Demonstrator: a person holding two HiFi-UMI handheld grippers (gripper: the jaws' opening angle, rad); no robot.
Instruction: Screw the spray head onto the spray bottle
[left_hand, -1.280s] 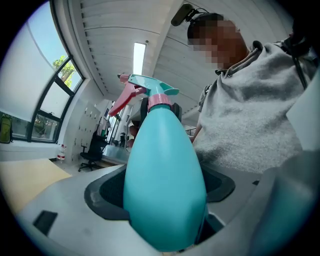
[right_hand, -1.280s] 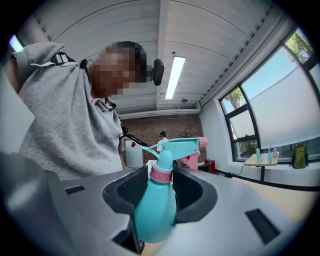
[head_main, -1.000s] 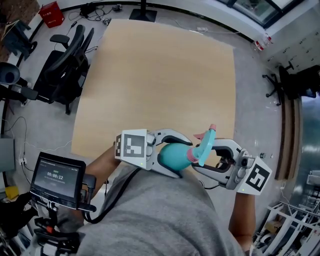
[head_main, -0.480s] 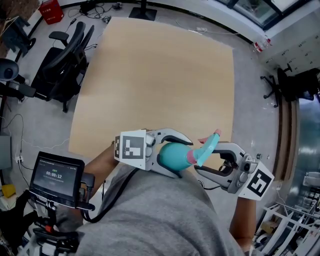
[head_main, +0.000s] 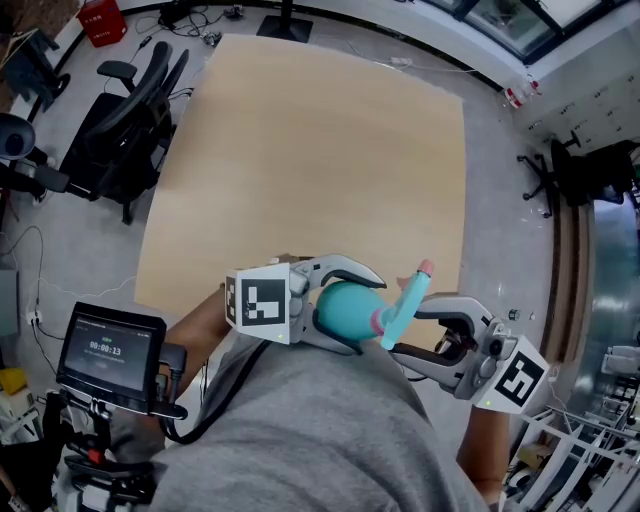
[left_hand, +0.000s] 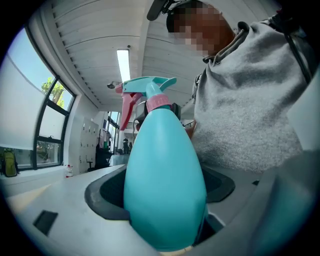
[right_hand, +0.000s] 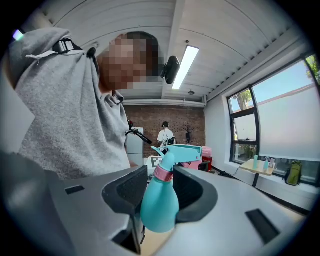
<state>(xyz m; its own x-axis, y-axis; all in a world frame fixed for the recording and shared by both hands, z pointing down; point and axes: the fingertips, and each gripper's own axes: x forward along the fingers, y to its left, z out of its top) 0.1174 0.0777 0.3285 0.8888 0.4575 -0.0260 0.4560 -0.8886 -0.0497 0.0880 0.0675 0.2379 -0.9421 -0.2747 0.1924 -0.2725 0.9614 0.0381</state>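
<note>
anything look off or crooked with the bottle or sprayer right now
Nothing stands out. The spray head sits in line on the spray bottle, no tilt, spill or damage visible. The left gripper clamps the body, the right gripper the pink collar. How tight the thread is cannot be told.

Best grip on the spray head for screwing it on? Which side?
The pink collar, jaws across it, coming from the right, since the left gripper holds the bottle. The collar is round and coaxial; the trigger juts out. The right gripper is clamped there.
</note>
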